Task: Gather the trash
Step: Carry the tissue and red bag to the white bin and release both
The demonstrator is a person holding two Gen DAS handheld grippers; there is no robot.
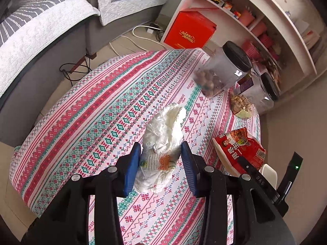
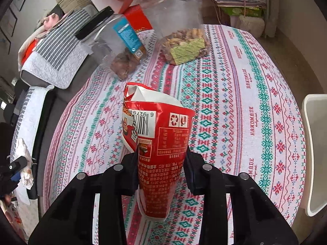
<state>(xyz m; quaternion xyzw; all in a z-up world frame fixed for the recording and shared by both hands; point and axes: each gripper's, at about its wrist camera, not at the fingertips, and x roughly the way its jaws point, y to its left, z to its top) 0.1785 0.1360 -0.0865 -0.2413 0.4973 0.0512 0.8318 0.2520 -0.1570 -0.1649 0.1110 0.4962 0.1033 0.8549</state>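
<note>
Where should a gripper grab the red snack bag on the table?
Pinch the red bag across its crumpled lower body from above, where the right gripper already squeezes it. That narrow waist fits between the jaws; the torn top flares wide.

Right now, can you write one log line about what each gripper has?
left gripper: shut on crumpled tissue | right gripper: shut on red snack bag

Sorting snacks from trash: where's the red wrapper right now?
The red wrapper is pinched in the right gripper, near the table edge, in front of the two jars; in the left wrist view it sits right of the tissue.
</note>
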